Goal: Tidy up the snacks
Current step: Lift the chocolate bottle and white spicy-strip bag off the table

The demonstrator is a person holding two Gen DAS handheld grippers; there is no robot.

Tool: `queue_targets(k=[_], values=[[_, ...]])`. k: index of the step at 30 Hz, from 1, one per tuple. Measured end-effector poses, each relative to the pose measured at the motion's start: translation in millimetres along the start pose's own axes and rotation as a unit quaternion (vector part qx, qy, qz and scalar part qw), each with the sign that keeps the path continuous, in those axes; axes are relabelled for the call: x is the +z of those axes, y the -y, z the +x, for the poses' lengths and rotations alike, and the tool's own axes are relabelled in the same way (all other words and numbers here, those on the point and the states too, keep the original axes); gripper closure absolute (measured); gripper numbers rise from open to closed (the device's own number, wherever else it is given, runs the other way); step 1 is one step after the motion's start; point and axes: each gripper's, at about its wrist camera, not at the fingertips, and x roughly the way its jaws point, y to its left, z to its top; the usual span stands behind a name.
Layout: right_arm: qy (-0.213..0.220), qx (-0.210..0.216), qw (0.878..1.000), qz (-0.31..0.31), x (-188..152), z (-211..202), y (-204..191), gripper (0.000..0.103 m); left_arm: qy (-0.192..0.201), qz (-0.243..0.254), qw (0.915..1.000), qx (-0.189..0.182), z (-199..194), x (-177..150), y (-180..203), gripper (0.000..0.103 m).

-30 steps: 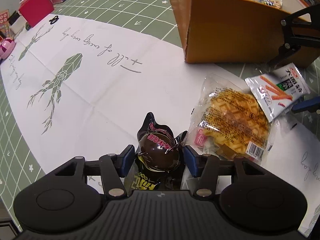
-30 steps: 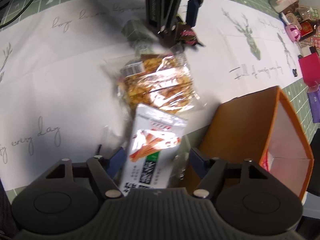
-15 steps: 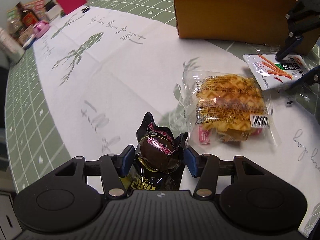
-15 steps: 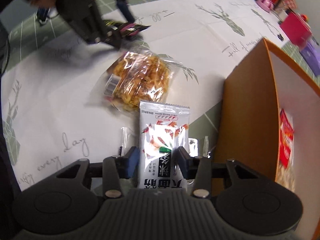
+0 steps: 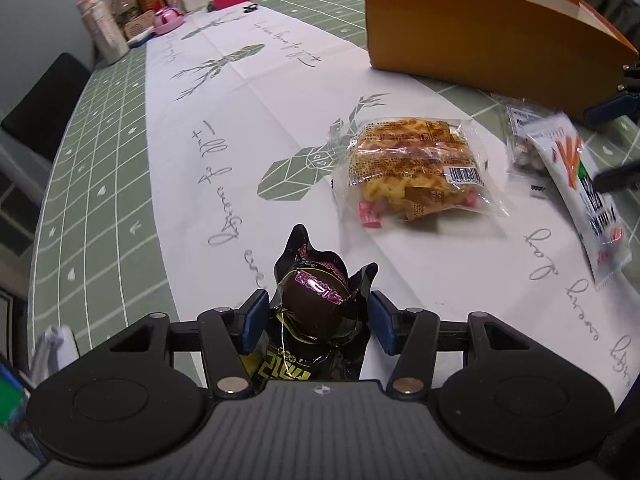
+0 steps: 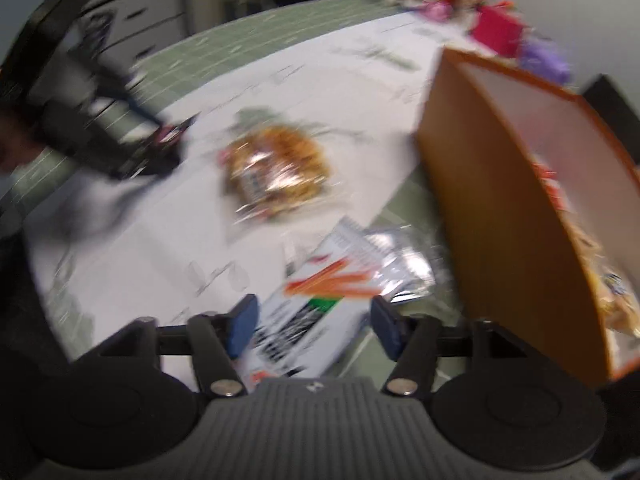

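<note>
Left tool (image 5: pixel 316 318): grips dark packet (image 5: pixel 316 300) | right tool (image 6: pixel 312 326): opening, straddles white packet (image 6: pixel 308 320)

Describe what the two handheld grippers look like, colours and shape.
Both look alike. The left gripper and the right gripper each have a black ribbed body with two round raised discs, black linkage arms with silver pivot pins, and two fingers tipped with blue pads. No cables or sleeves show.
</note>
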Motion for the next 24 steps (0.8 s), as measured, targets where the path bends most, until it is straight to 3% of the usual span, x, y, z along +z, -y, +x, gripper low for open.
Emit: queue_targets(k=[4, 7, 11, 20, 24], values=[[0.013, 0.01, 0.988, 0.151, 0, 5, 22, 0.033, 0.023, -0.034, 0.999, 0.019, -4, -8, 7, 0.04], [0.003, -0.015, 0.982, 0.187, -3, 8, 16, 0.033, 0.027, -0.034, 0.9989, 0.021, -7, -11, 14, 0.04], [-0.01, -0.059, 0.978, 0.199, -13, 3, -3, 0.033, 0.031, -0.044, 0.9983, 0.023, -8, -13, 16, 0.04], [-0.041, -0.027, 0.98, 0.192, -39, 9, -53, 0.03, 0.036, -0.052, 0.9976, 0.027, -10, -13, 30, 0.04], [-0.042, -0.04, 0.989, 0.136, -37, 14, -78, 0.028, 0.036, -0.043, 0.9981, 0.027, -11, -13, 37, 0.04]])
